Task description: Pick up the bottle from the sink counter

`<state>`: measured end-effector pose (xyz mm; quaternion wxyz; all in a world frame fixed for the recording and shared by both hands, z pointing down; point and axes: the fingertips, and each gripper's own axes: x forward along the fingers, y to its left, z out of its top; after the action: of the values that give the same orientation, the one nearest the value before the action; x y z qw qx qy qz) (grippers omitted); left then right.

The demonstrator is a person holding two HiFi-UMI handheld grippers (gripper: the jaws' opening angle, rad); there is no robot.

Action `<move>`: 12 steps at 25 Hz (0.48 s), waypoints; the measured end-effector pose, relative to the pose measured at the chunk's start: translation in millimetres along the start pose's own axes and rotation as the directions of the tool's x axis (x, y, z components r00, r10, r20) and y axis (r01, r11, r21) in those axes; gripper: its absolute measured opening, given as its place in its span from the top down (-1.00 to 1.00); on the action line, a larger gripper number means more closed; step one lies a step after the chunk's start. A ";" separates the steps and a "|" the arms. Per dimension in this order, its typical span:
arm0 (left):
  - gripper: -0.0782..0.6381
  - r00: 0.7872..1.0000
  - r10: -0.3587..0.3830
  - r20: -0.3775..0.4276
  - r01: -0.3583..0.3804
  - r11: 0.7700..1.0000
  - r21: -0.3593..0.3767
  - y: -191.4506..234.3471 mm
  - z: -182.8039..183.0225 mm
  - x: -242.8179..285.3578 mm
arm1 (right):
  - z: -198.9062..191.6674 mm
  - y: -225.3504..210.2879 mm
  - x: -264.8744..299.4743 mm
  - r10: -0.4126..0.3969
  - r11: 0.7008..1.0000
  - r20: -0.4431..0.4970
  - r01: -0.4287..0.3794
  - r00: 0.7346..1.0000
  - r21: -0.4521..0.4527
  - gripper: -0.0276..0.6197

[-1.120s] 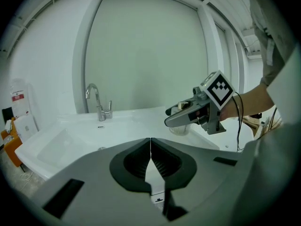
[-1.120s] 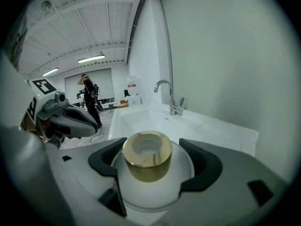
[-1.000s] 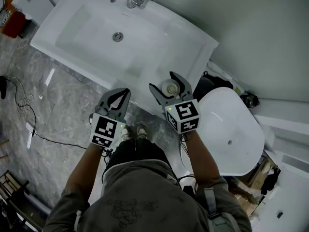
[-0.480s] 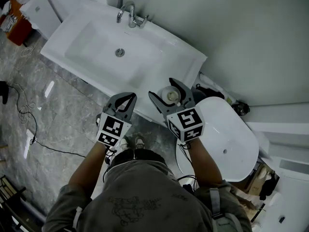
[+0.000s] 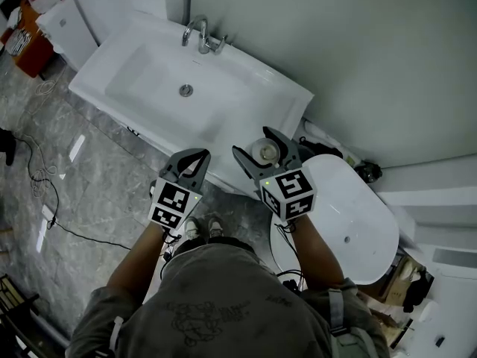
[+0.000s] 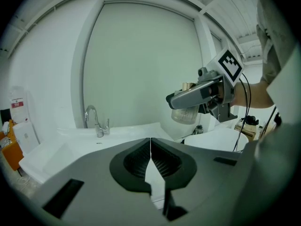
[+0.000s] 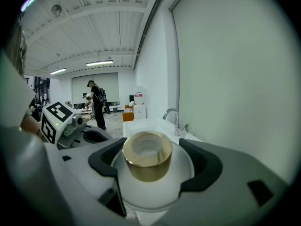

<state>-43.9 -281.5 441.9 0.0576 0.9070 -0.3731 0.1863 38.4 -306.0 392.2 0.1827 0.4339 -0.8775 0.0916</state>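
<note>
Two grippers, one bottle. I am holding both out in front of me, over the front edge of the sink counter (image 5: 287, 99).

R gripper (image 5: 257, 144): I am clamping its jaws on the bottle (image 7: 148, 173), w/ one dark pad pressing on each side of the round whitish body. The gold collar (image 7: 146, 161) and open threaded neck are pointing up at the R gripper view's camera. In the head view the bottle is sitting btwn the jaws above the counter's right front corner, just beside a white oval fixture (image 5: 350, 215).

L gripper (image 6: 150, 159): I am keeping its jaws pressed together, ribbed pads meeting along one thin line and nothing btwn them. It is hovering level w/ the R gripper, near it but apart, over the counter's front edge and the grey marble floor (image 5: 82, 177).

Basin (image 5: 149, 80), drain (image 5: 185, 90) and chrome faucet (image 5: 200, 34) are lying beyond both grippers, well apart from the bottle. A person (image 7: 96, 109) is standing far back in the room in the R gripper view.
</note>
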 end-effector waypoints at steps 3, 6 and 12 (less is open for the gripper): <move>0.73 1.000 0.002 -0.005 -0.002 1.000 -0.003 0.5 -1.3 -1.0 | -6.8 -1.9 1.1 -0.001 1.000 -0.011 0.001 1.000 0.011 -0.10; 0.73 1.000 0.001 -0.009 -0.001 1.000 -0.012 -0.5 -3.5 -2.1 | -16.9 -5.3 2.7 -0.012 1.000 -0.022 0.012 1.000 0.016 -0.10; 0.73 1.000 -0.002 -0.024 0.002 1.000 -0.022 -1.9 -9.5 -0.6 | -33.6 -8.5 8.9 -0.013 1.000 -0.044 0.014 0.999 0.020 -0.10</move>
<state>-45.8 -277.5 450.5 0.0723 0.9044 -0.3734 0.1931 48.3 -306.9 426.6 0.1981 0.4397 -0.8692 0.1089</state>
